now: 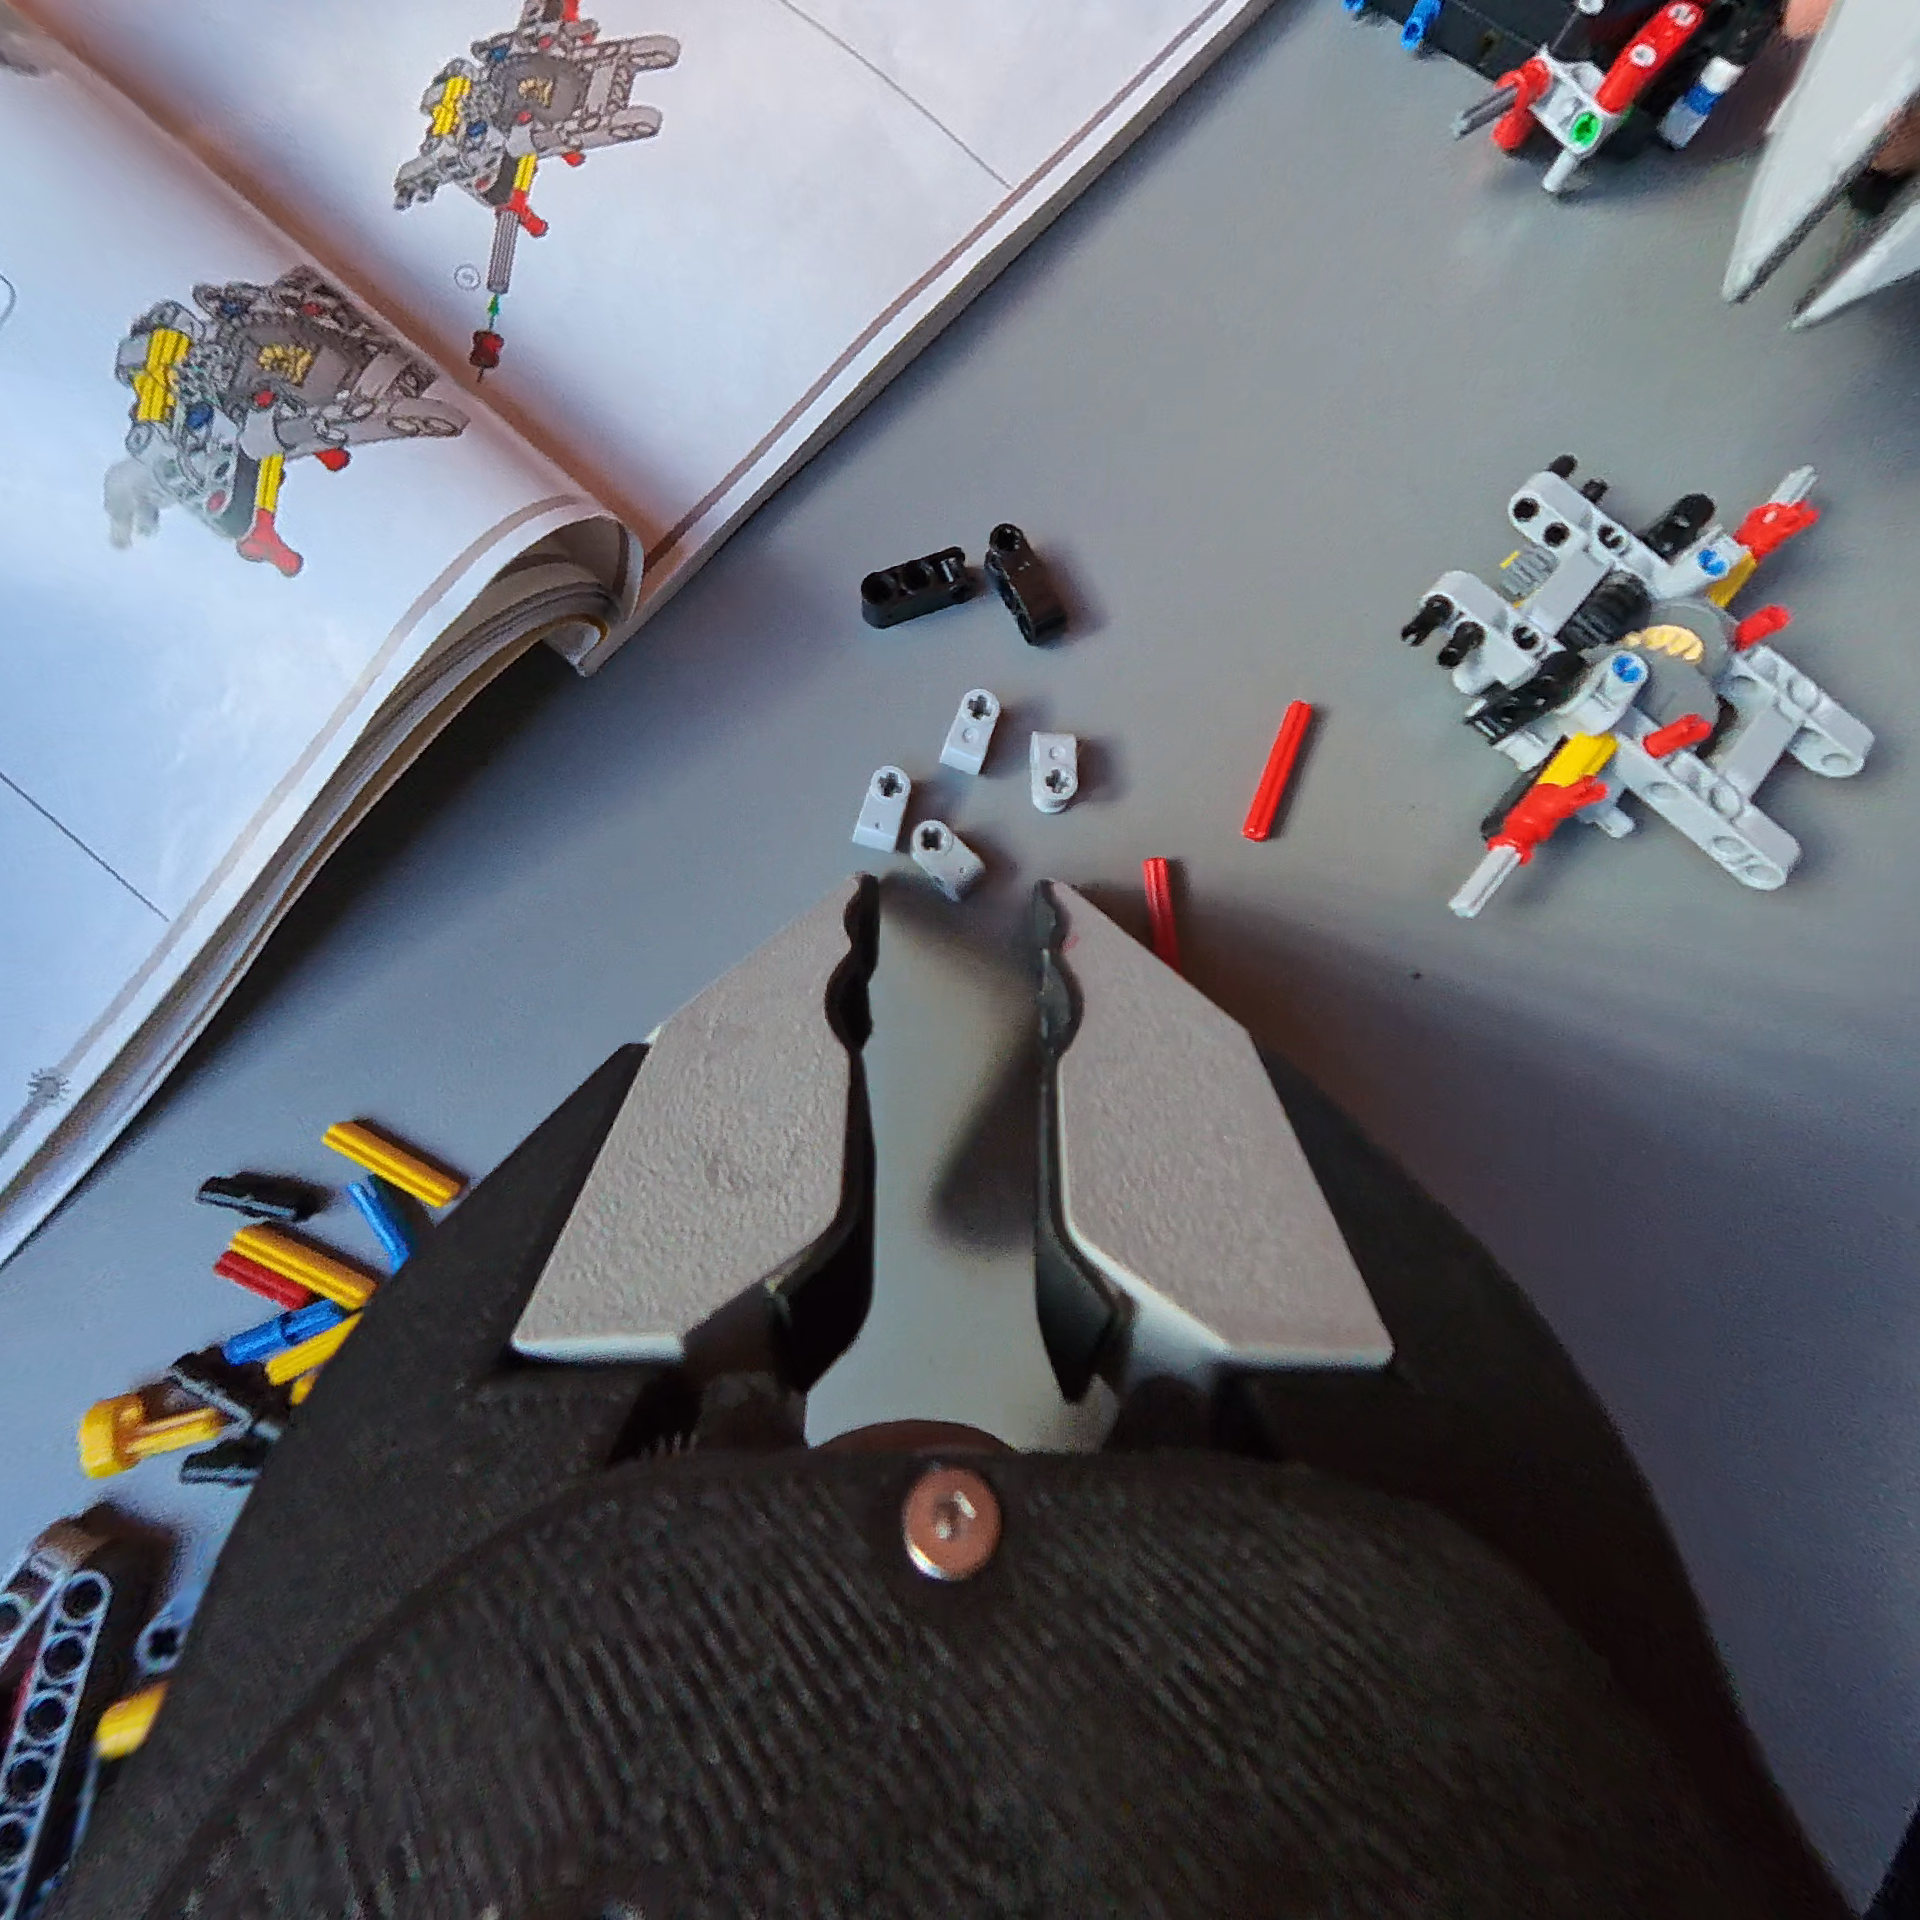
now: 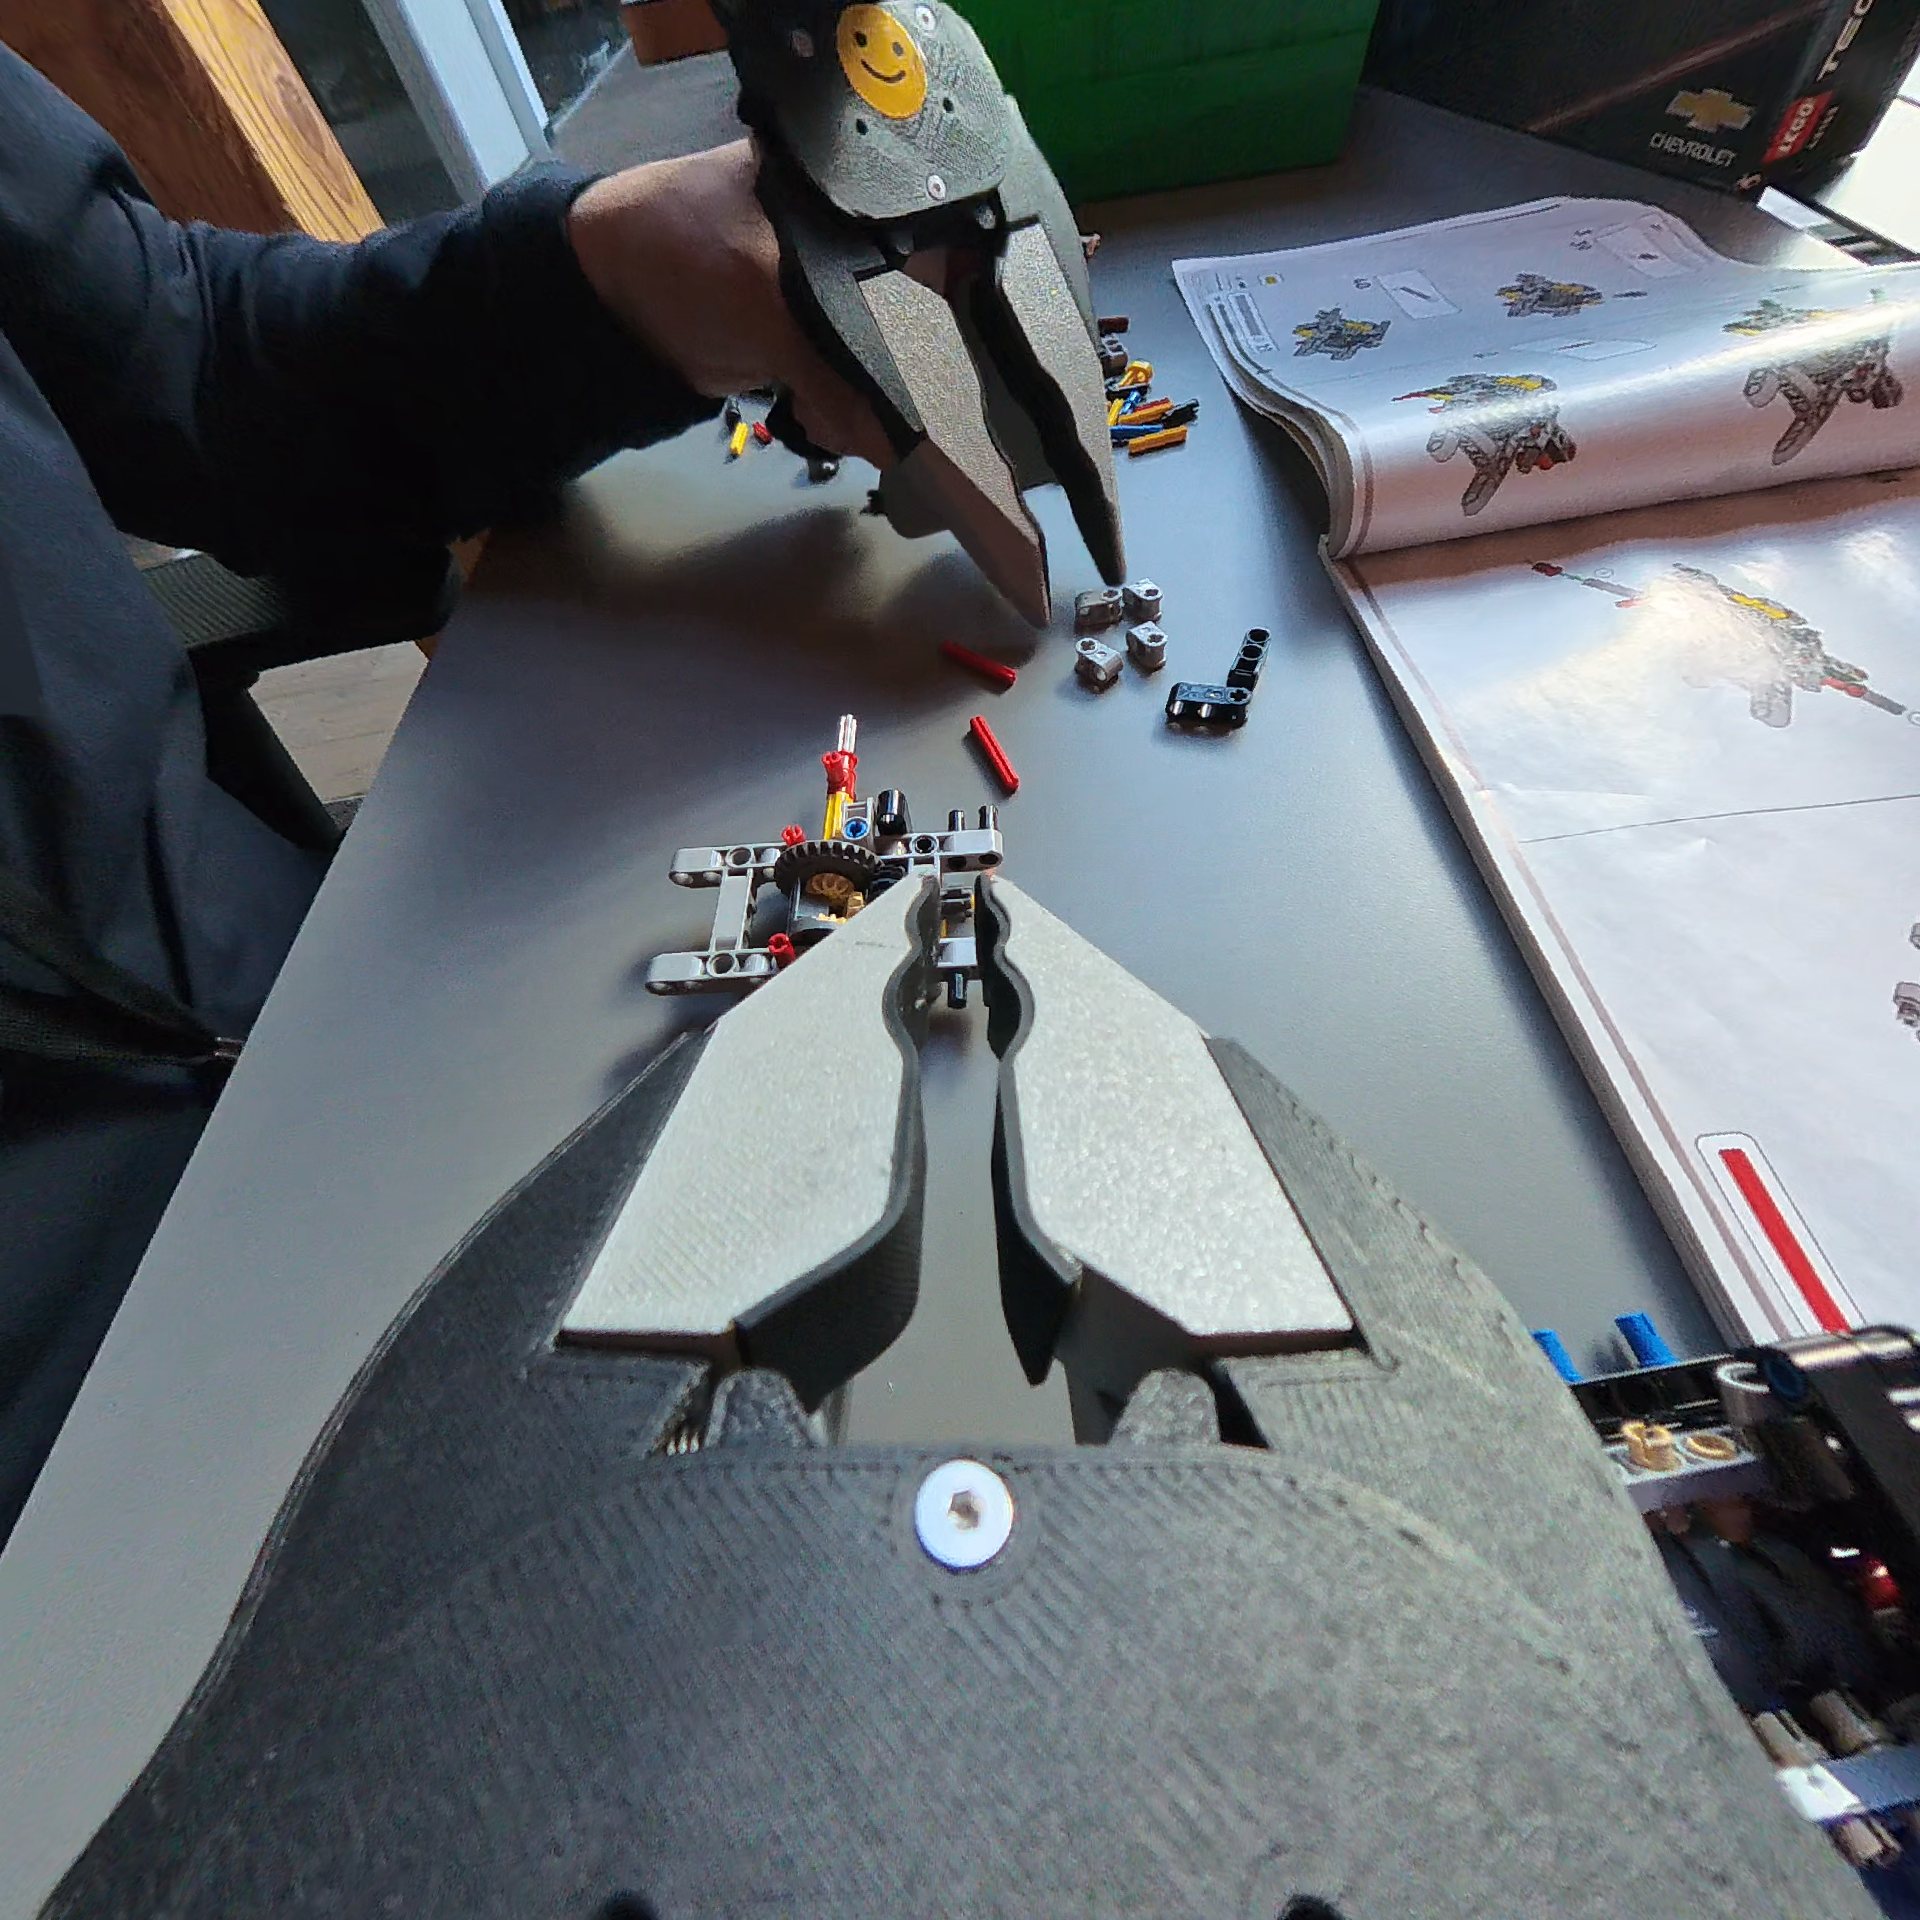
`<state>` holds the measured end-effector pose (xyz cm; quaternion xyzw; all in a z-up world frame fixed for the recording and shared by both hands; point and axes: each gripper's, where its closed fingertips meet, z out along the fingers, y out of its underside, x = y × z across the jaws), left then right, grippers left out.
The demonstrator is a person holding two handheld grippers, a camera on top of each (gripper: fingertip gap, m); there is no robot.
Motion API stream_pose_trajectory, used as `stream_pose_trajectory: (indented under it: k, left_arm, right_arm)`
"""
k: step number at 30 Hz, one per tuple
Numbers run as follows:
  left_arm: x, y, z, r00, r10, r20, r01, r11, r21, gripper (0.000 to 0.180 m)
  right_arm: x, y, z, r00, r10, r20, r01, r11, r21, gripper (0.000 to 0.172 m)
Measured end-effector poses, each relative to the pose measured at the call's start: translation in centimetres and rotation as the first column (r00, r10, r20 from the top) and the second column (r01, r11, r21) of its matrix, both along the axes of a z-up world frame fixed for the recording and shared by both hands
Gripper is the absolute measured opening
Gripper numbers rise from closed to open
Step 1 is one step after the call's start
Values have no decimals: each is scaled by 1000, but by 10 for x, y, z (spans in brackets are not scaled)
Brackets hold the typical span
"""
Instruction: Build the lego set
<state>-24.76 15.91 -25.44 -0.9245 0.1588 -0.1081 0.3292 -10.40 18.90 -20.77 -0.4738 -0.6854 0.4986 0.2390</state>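
Two hand-held grippers over a dark grey table point(image 2: 1299, 935) strewn with plastic building pieces.

The left gripper point(image 1: 954, 896) is held narrowly parted and empty, just short of four small light-grey connector pieces point(image 1: 945, 857). The right gripper point(image 2: 948, 896), nearly closed with nothing visibly gripped, is poised above a partly built grey gear assembly point(image 2: 790, 883); an open instruction booklet point(image 2: 1662, 727) lies beside it.

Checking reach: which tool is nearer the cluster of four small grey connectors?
Left. The left tool has its tips right at the grey connectors, nothing between them. The right tool sits over the gear assembly, well away.
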Motion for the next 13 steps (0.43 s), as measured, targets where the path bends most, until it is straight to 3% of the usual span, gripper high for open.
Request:
stream_pose_trajectory:
  k: [3,7,13]
  left_arm:
    - [1,2,-1,1000,7,-4,-7,1000,10,25]
    - [-5,2,-3,997,-9,-79,12,999,45,0]
    - [1,2,-3,996,-64,-65,69,994,83,0]
  right_arm:
    - [0,-1,-1,1000,4,2,-4,1000,7,3]
    - [1,-1,-1,1000,3,-1,-3,1000,14,2]
    - [1,0,1,1000,3,-5,-3,1000,-13,2]
